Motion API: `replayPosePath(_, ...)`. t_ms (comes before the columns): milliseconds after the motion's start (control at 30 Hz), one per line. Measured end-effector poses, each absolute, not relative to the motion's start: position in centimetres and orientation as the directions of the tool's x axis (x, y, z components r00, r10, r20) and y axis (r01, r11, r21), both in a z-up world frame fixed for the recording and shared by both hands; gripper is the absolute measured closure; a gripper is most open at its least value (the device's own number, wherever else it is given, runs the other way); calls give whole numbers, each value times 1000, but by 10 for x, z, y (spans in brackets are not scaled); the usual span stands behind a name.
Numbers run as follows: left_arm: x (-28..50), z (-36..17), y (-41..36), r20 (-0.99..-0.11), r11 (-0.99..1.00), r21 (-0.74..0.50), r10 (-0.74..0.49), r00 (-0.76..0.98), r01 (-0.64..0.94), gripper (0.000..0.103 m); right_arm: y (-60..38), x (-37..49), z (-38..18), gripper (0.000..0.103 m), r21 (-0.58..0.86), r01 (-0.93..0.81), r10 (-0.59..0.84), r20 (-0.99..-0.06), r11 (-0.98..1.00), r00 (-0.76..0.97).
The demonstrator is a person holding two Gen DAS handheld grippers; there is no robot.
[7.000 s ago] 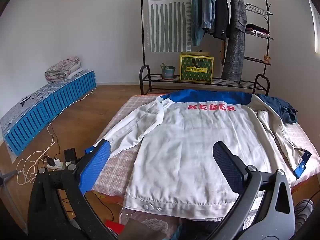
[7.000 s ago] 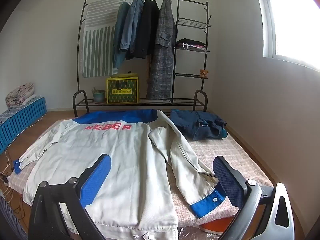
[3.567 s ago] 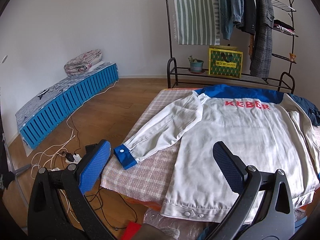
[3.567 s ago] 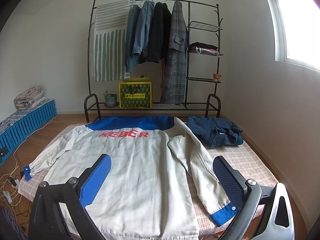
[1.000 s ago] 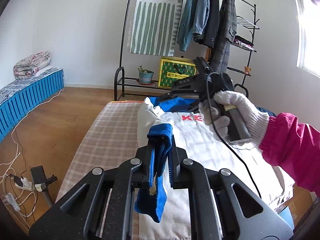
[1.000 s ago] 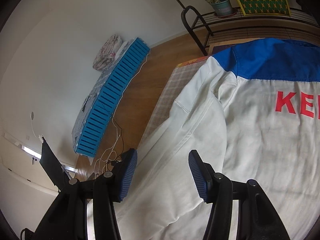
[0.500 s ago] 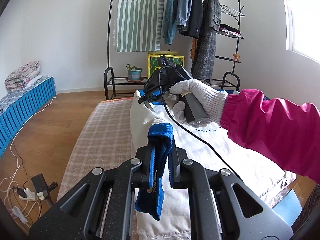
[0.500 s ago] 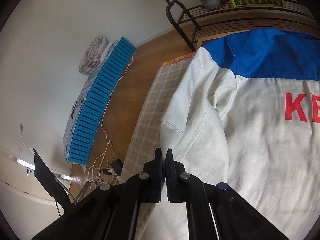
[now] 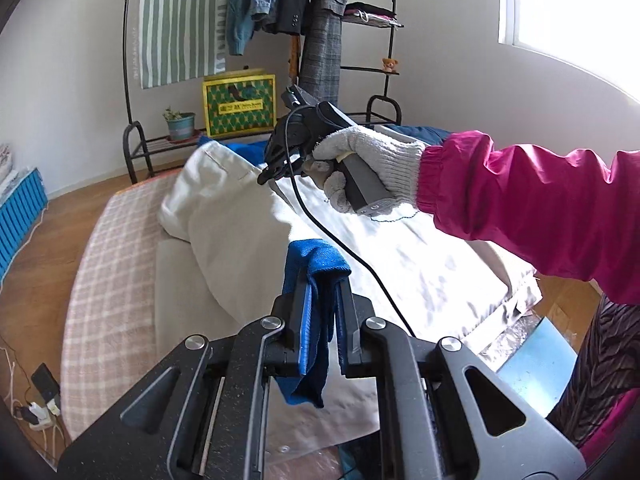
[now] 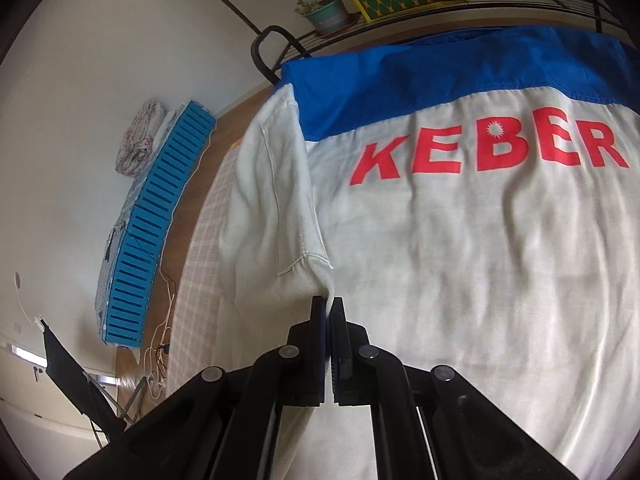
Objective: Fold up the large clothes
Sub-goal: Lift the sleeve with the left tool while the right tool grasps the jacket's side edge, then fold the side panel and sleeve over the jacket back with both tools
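Note:
A large white jacket (image 10: 460,248) with a blue yoke and red KEBER lettering lies back-up on the checked bed (image 9: 116,264). My left gripper (image 9: 318,292) is shut on the sleeve's blue cuff (image 9: 316,264) and holds it lifted over the jacket body. My right gripper (image 10: 329,304) is shut on the white sleeve fabric (image 10: 276,216) near the left shoulder. In the left wrist view the right gripper (image 9: 267,174), held by a gloved hand, pins the folded sleeve (image 9: 224,204) at the shoulder.
A clothes rack (image 9: 280,20) with hanging coats, a yellow box (image 9: 239,105) and a potted plant (image 9: 179,125) stands behind the bed. A blue slatted bench (image 10: 156,232) and floor cables (image 9: 36,400) lie to the left. A dark blue garment (image 9: 424,133) lies at the far right.
The sleeve has been carried further over the jacket body. My right gripper, shut on the shoulder fabric, has shifted right, bringing the full KEBER lettering into view.

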State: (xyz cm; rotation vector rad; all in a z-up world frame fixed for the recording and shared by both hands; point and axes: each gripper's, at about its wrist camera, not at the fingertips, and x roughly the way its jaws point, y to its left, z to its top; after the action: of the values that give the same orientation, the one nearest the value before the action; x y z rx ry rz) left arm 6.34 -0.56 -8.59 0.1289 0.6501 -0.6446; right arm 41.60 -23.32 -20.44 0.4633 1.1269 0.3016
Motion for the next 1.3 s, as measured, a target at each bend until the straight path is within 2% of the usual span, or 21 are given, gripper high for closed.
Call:
replayPosePath(100,57,-99,-8,-641,787,-162,-542,543,595,94,-244,413,-220,97,434,14,403,-846,901,349)
replayPosePath(167,54,-106,0,-654,799,-213,-544,525,562,89,-247,410,-220,86,348,10,326,-885,937,332)
replayPosePath(200,55,-111,7,-661,810,-247,-542,519,532,73,-247,409,-216,74,307,0,289,-896,952,337)
replayPosePath(233,55,-115,17,-661,822,-289,-542,519,492,58,-247,407,-212,73,272,-14,261,-902,962,343)
replayPosePath(267,57,-121,27,-660,832,-331,-541,521,445,54,-247,406,-207,73,242,-23,235,-908,970,346)
replayPosePath(333,62,-136,48,-682,856,-392,-516,518,337,53,-245,403,-192,73,194,-35,193,-908,980,371)
replayPosePath(467,75,-173,64,-706,828,-533,-548,448,172,53,-220,399,-161,68,214,-157,261,-875,964,407)
replayPosePath(600,81,-197,51,-707,797,-590,-588,392,132,53,-171,394,-143,68,194,-284,302,-862,939,408)
replayPosePath(767,82,-213,26,-695,762,-634,-637,334,133,53,-112,397,-143,62,178,-363,326,-856,915,401)
replayPosePath(800,83,-215,23,-689,754,-643,-646,328,134,57,-103,401,-145,62,180,-369,329,-857,912,395)
replayPosePath(833,85,-215,21,-683,747,-652,-653,326,131,85,-95,405,-149,62,181,-371,330,-860,911,390)
replayPosePath(900,87,-216,23,-666,731,-673,-664,338,110,99,-80,412,-158,62,180,-374,327,-865,910,381)
replayPosePath(1067,74,-193,41,-614,704,-701,-676,408,112,101,-46,434,-184,60,120,-389,270,-894,913,357)
replayPosePath(1167,59,-173,50,-628,754,-640,-625,464,149,102,-31,450,-197,59,72,-387,221,-908,919,356)
replayPosePath(1300,56,-172,51,-640,767,-624,-612,465,150,102,-14,469,-212,59,25,-372,171,-914,928,367)
